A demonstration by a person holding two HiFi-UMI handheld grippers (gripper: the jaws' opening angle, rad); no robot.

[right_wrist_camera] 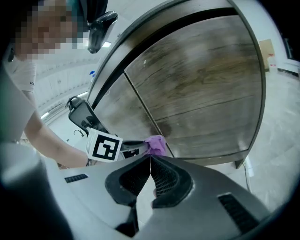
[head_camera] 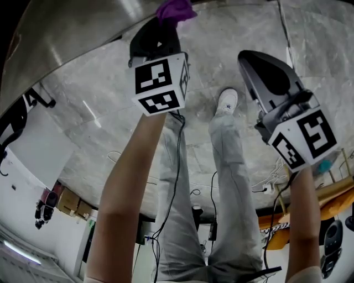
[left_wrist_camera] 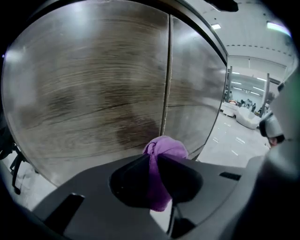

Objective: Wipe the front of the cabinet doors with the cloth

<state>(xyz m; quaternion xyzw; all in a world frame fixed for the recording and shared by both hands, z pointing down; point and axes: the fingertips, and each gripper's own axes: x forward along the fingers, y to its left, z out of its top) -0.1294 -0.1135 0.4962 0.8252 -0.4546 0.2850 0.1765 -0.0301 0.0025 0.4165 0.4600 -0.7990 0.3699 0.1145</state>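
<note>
1. Cloth [left_wrist_camera: 165, 149]: a small purple cloth, bunched into a rounded wad above the jaws, with a narrower tail hanging down between them.
2. Cabinet doors [left_wrist_camera: 93, 84]: two dark wood-grain panels with a dull sheen, meeting at a vertical seam [left_wrist_camera: 167, 79]. The cloth sits low on the door fronts, just beside this seam; whether it presses on the wood cannot be told.
3. Left gripper [left_wrist_camera: 157, 159]: jaws drawn in tight on the cloth, which fills the narrow gap between them. In the head view the wad [head_camera: 174, 10] shows past the tip, against the cabinet's lower edge.
4. Right gripper [right_wrist_camera: 150, 159]: jaws brought together, tips meeting, nothing between them. It is held back from the doors, beside the left gripper and above the pale floor [head_camera: 105, 110].
</note>
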